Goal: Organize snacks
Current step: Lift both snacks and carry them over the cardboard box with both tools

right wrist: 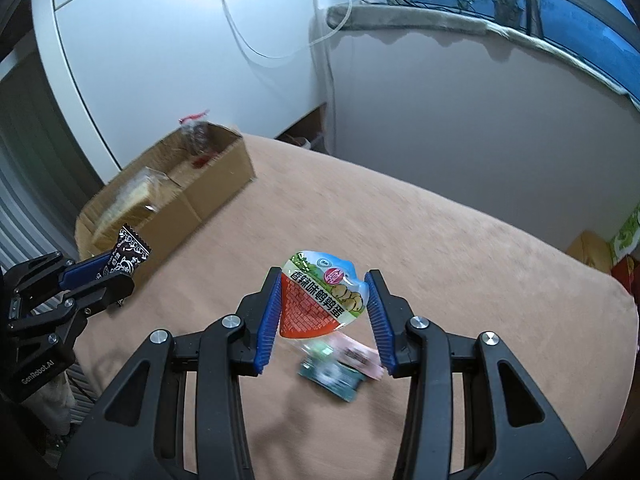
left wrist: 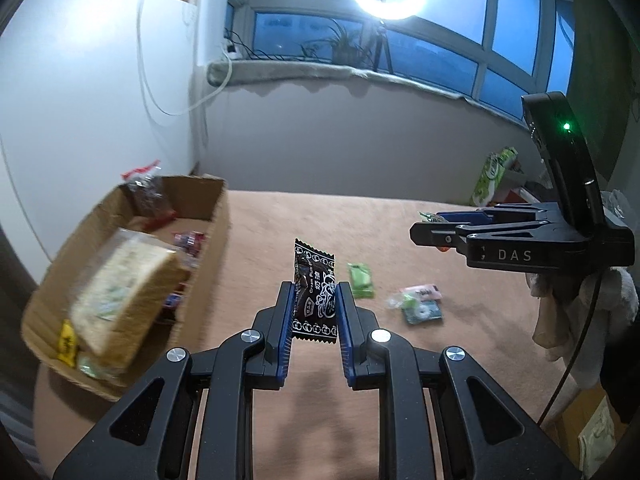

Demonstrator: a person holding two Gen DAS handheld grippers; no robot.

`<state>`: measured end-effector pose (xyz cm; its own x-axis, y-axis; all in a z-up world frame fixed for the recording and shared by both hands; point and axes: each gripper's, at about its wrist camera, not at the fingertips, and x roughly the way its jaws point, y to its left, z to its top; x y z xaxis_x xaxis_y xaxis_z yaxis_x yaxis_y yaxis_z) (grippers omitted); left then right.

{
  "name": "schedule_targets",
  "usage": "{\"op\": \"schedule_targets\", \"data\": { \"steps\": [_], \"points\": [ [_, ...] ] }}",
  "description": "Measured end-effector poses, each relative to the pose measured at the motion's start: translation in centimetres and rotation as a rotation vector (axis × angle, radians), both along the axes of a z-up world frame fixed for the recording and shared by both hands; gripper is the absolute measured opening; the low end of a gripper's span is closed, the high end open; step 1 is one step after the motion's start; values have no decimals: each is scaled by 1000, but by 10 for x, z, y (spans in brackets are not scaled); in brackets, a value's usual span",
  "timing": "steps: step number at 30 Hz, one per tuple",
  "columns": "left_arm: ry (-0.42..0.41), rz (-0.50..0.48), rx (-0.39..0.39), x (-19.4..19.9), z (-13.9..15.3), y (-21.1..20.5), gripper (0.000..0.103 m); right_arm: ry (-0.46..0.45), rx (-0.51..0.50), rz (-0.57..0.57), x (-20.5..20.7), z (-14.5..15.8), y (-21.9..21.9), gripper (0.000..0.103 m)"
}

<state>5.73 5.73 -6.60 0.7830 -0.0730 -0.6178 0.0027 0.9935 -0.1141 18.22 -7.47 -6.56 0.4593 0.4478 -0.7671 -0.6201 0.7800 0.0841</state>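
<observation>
My left gripper (left wrist: 314, 294) is shut on a black candy wrapper (left wrist: 314, 290) and holds it above the pink table, right of the cardboard box (left wrist: 212, 240). The wrapper also shows in the right wrist view (right wrist: 128, 254). My right gripper (right wrist: 324, 298) is shut on a red and green quail egg pack (right wrist: 320, 298), held above the table. The box (right wrist: 216, 196) holds a bread loaf (left wrist: 124, 300) and several snacks. A green packet (left wrist: 361, 280), a pink packet (left wrist: 424, 292) and a teal packet (left wrist: 422, 314) lie on the table.
The pink tablecloth (right wrist: 440, 260) covers the table. A green bag (left wrist: 494, 176) stands at the far right edge. The white wall and a windowsill lie behind. The right gripper's body (left wrist: 532, 240) hangs at the right of the left wrist view.
</observation>
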Motion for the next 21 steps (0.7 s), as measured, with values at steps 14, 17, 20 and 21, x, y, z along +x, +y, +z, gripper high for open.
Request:
{"op": "schedule_targets", "data": {
  "steps": [14,17,20,21],
  "points": [
    [-47,120,11,-19,13,71,18,-34,21,99,-1,23,87,43],
    [-49,141,16,-21,14,85,18,-34,23,122,1,24,107,43],
    [-49,163,15,-23,13,97,18,-22,38,139,5,24,122,43],
    [-48,170,13,-22,13,101,18,-18,39,147,6,23,127,43]
  ]
}}
